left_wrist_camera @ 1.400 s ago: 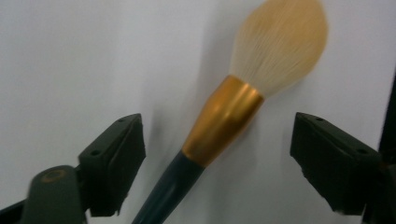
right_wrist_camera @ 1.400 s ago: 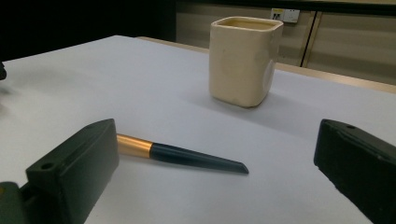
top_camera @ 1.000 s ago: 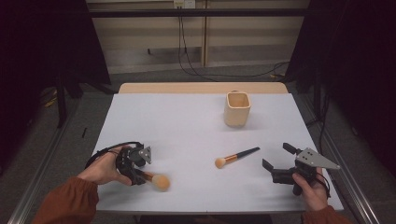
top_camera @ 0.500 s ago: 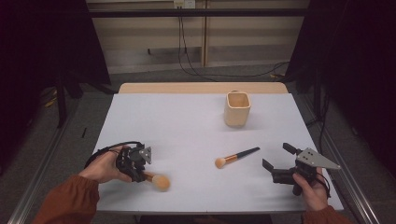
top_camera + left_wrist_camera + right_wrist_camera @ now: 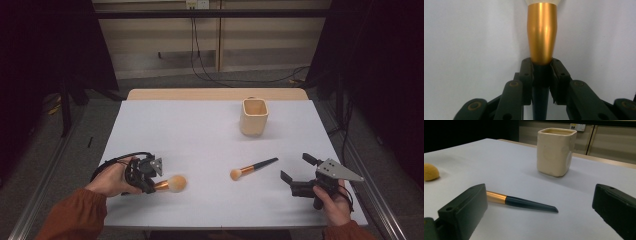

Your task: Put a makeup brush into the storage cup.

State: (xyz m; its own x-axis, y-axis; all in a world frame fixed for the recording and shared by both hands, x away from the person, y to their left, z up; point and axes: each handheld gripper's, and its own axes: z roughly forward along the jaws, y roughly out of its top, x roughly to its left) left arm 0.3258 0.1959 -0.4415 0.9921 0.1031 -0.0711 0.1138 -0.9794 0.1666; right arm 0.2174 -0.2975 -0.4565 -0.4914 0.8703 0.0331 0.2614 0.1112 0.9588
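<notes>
A large makeup brush (image 5: 175, 183) with a gold ferrule and a round tan head lies at the table's front left. My left gripper (image 5: 152, 184) is shut on its dark handle. Its jaws have just been closing, and in the left gripper view both pads (image 5: 526, 72) press the handle just below the ferrule (image 5: 542, 32). A smaller brush (image 5: 252, 167) with a dark handle lies flat near the front middle. My right gripper (image 5: 296, 167) rests open to its right, jaws wide and holding nothing. The right gripper view shows that brush (image 5: 524, 203) lying ahead of the right gripper (image 5: 540, 195).
A cream square cup (image 5: 254, 117) stands upright at the back right of the white table sheet (image 5: 200, 130), and in the right gripper view the cup (image 5: 555, 151) rises beyond the small brush. The large brush's head (image 5: 430, 172) shows at that view's left edge.
The left gripper's jaws have closed on the large brush's handle. Both hands, the small brush and the cup have stayed where they were.
</notes>
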